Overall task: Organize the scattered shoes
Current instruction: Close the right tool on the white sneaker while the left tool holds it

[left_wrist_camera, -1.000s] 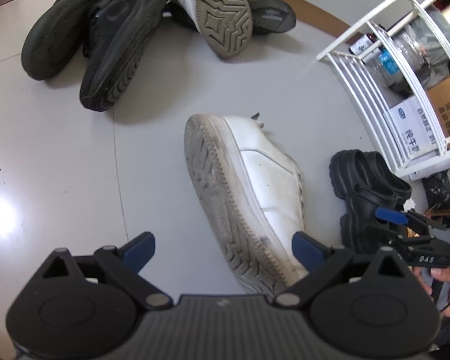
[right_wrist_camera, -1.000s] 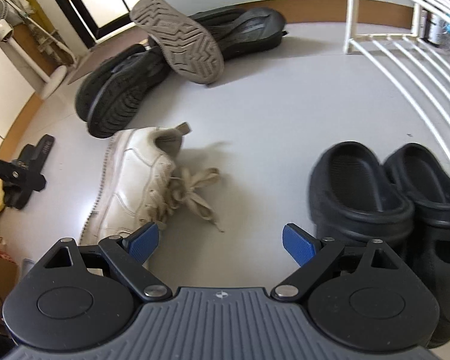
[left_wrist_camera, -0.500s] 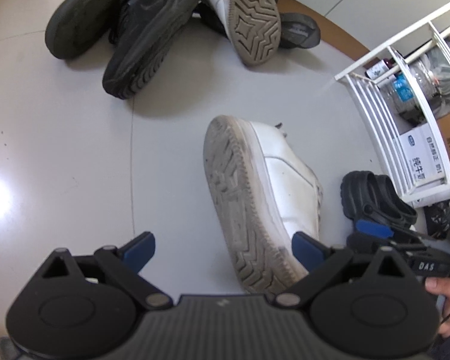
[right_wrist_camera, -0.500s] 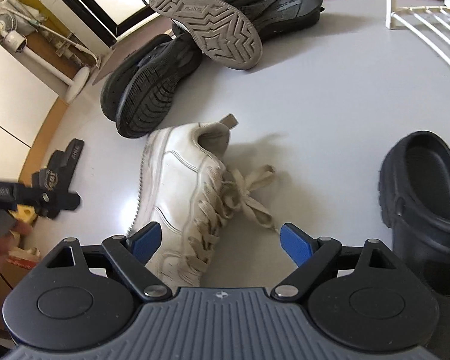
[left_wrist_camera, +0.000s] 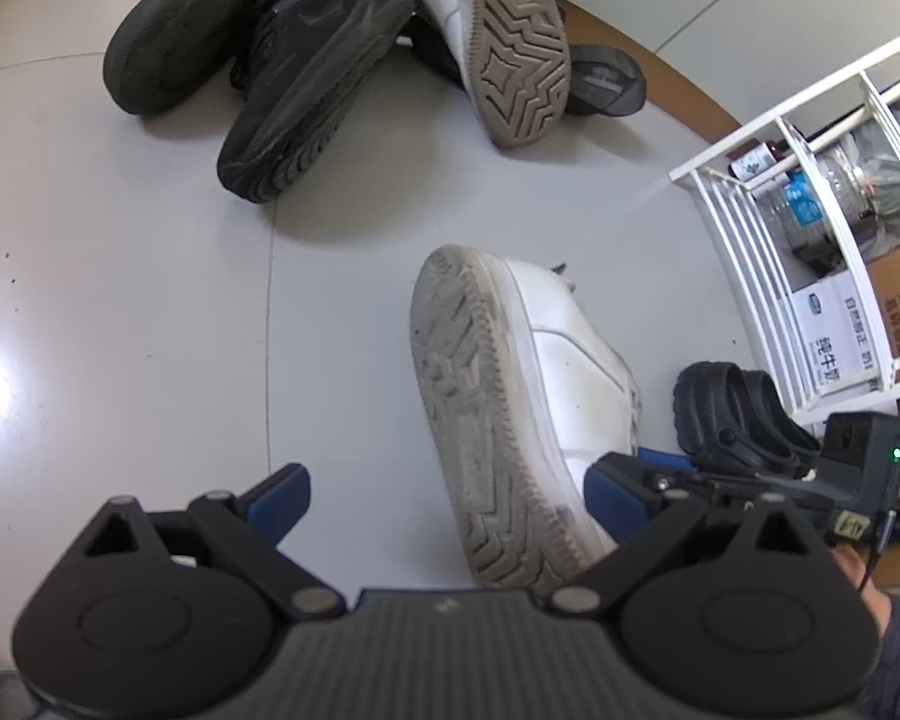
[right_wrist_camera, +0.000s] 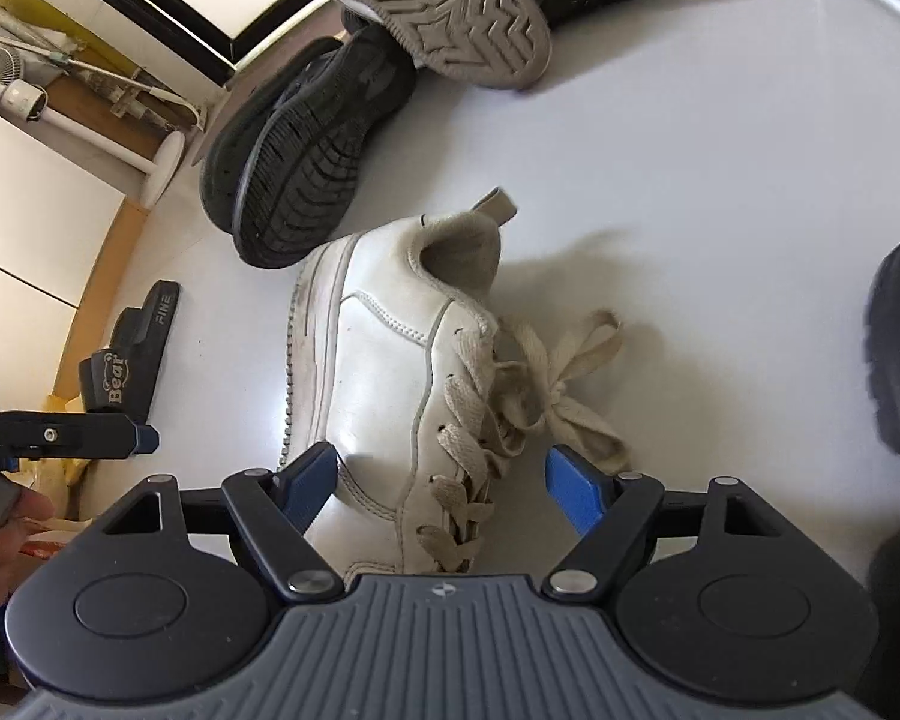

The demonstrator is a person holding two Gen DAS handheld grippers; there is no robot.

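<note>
A white laced sneaker (right_wrist_camera: 384, 372) lies on its side on the grey floor, its worn sole (left_wrist_camera: 480, 420) turned toward the left wrist camera. My right gripper (right_wrist_camera: 441, 486) is open, with its blue pads on either side of the sneaker's laced front. My left gripper (left_wrist_camera: 447, 498) is open on the sole side, and the toe end lies between its fingers. Each gripper shows in the other's view: the right gripper (left_wrist_camera: 660, 468) behind the shoe, the left gripper (right_wrist_camera: 66, 435) at the left edge.
A pile of black sneakers (left_wrist_camera: 306, 96) with a second white sneaker sole-up (left_wrist_camera: 510, 48) lies farther off. A pair of black clogs (left_wrist_camera: 744, 414) sits by a white wire rack (left_wrist_camera: 768, 276) holding bottles and boxes. A black slipper (right_wrist_camera: 132, 354) lies to the left.
Both grippers have come in closer to the white sneaker. The right one shifted left from the clogs, so the shoe now sits between its fingers. Both stay open.
</note>
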